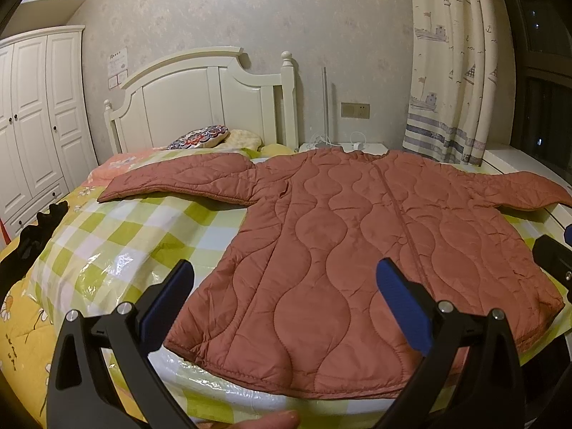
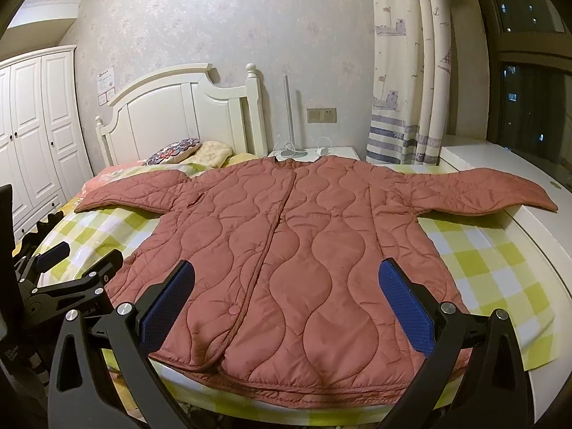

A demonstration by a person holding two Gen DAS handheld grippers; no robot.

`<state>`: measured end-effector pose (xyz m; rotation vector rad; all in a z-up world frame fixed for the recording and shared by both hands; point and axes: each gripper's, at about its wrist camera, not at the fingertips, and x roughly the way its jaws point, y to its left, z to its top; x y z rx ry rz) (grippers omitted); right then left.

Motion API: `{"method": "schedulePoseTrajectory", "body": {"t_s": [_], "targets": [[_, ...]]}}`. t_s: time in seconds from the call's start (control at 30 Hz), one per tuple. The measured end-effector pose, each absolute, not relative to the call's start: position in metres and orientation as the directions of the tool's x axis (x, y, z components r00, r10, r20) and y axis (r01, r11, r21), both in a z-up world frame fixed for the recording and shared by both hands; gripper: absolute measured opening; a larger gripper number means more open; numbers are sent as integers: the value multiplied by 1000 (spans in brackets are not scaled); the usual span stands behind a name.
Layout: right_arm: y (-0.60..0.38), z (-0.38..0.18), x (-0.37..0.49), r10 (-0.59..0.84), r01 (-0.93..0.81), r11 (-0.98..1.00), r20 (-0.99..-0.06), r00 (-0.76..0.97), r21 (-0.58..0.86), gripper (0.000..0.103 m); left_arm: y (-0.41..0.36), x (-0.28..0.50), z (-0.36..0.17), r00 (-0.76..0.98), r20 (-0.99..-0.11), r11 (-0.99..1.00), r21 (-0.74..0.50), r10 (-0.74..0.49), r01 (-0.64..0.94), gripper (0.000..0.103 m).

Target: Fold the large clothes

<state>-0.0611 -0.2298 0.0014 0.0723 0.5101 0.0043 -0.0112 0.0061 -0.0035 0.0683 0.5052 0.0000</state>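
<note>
A rust-red quilted jacket (image 1: 357, 243) lies flat, front up, on a green-checked plastic sheet (image 1: 143, 228) on the bed, both sleeves spread out to the sides. It also shows in the right wrist view (image 2: 307, 250). My left gripper (image 1: 286, 279) is open and empty, held above the hem near the jacket's left half. My right gripper (image 2: 286, 279) is open and empty above the hem's middle. The left gripper also shows at the left edge of the right wrist view (image 2: 71, 264).
A white headboard (image 1: 200, 100) and pillows (image 1: 200, 137) are at the bed's far end. A white nightstand (image 2: 314, 152) and a curtain (image 2: 407, 71) stand behind. A white wardrobe (image 1: 32, 114) is at left, a white ledge (image 2: 529, 207) at right. Dark cloth (image 1: 39, 228) lies at left.
</note>
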Motion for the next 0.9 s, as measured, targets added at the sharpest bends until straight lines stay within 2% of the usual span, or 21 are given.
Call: {"method": "schedulePoseTrajectory", "body": {"t_s": [0.9], "targets": [[-229,0,-61,26,13,997,-493,870,74,99,7,-10,-11,872,-489,998,60,16,15,101]]}}
